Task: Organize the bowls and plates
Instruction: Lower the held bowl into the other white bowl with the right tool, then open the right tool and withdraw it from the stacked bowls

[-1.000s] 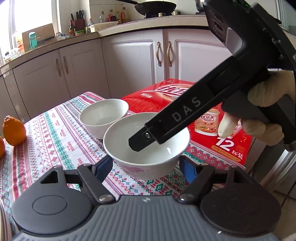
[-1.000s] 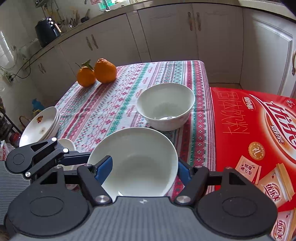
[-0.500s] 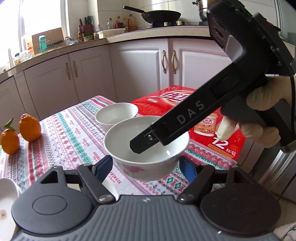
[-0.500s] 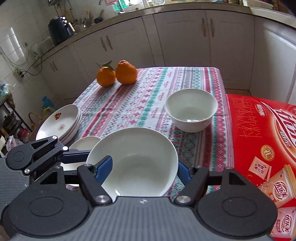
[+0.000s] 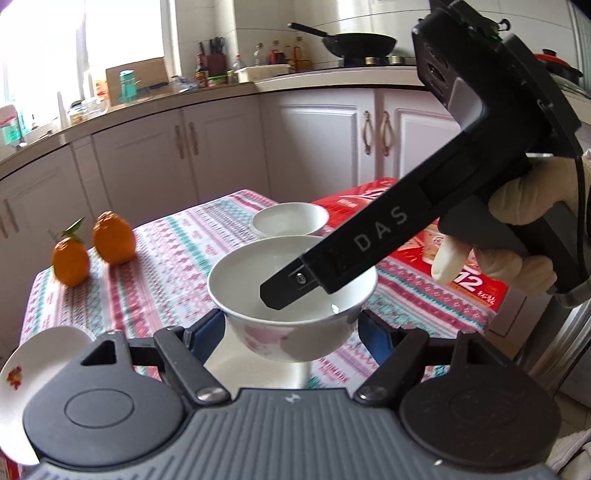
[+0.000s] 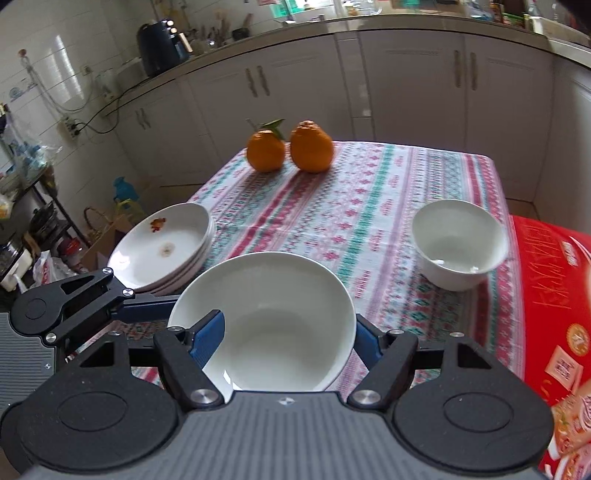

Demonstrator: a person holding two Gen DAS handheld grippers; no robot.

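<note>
White bowl [image 5: 291, 295] upright, mouth up, clamped between left gripper [image 5: 291, 330] jaws, right gripper [image 6: 290, 334] jaws gripping its rim too

white kitchen cabinets [image 5: 314, 147], bright window [image 5: 122, 33], tiled wall [image 6: 55, 55], patterned tablecloth [image 6: 369, 192]

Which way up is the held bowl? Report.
Upright: the bowl faces rim up, its empty inside visible, with the right gripper at it.
</note>
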